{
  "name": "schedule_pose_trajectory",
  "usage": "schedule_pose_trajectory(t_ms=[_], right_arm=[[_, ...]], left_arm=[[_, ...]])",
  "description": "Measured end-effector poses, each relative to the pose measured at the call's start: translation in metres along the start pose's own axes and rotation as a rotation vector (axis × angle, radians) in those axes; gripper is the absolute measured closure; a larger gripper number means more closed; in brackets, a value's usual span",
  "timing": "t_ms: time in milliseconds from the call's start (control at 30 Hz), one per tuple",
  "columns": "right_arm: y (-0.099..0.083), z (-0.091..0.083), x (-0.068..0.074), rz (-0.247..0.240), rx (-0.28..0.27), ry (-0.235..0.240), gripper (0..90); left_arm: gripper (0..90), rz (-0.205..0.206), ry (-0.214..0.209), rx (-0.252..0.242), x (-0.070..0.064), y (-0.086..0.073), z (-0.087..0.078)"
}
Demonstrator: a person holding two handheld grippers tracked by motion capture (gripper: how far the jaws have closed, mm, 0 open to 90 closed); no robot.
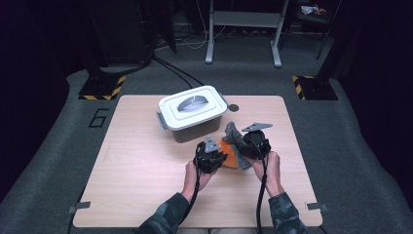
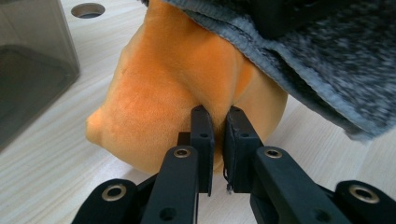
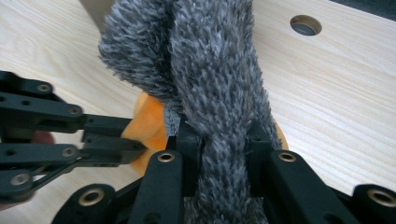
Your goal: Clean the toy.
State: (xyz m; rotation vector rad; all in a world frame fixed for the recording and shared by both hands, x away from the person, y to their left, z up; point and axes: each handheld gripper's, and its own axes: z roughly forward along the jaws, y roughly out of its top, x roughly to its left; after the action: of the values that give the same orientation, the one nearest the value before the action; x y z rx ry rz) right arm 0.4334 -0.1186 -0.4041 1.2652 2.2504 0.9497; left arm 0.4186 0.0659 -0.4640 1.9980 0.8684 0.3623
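An orange plush cloth [image 2: 163, 88] lies bunched on the wooden table [image 1: 136, 165], right of centre. My left gripper [image 2: 218, 140] is shut on a fold of it, its jaws pinching the orange fabric. A fuzzy grey cloth [image 3: 210, 70] drapes over the orange cloth [image 1: 229, 157] and rises between the jaws of my right gripper [image 3: 220, 144], which is shut on it. In the high view the left gripper [image 1: 210, 156] and the right gripper [image 1: 253, 144] sit close together, with the grey cloth [image 1: 234, 134] between them. From the right gripper view, the left gripper's jaws enter from the left, touching the orange cloth [image 3: 149, 123].
A grey plastic box with a white lid and handle [image 1: 193, 108] stands just behind the cloths. Its dark wall [image 2: 32, 70] is close on the left. A round hole [image 1: 234, 107] sits in the table near the far edge. Bare wood lies to the left and front.
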Motion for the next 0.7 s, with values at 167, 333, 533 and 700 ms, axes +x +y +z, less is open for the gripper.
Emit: schedule_pose_trajectory(t_ms=[167, 333, 533, 700], right_arm=[[-0.003, 0.000, -0.004, 0.008, 0.013, -0.029, 74.3], [-0.007, 0.001, -0.012, 0.022, 0.026, -0.055, 74.2], [-0.018, 0.005, -0.025, 0.062, 0.043, -0.069, 74.2], [-0.028, 0.012, -0.037, 0.096, 0.076, -0.087, 74.1]], left_arm=[[83.1, -0.008, -0.006, -0.004, 0.001, -0.002, 0.001], [82.9, -0.021, -0.006, -0.008, 0.003, -0.004, 0.001], [82.4, -0.022, -0.012, -0.008, 0.005, -0.006, 0.001], [82.2, -0.027, -0.015, -0.011, 0.005, -0.007, 0.002]])
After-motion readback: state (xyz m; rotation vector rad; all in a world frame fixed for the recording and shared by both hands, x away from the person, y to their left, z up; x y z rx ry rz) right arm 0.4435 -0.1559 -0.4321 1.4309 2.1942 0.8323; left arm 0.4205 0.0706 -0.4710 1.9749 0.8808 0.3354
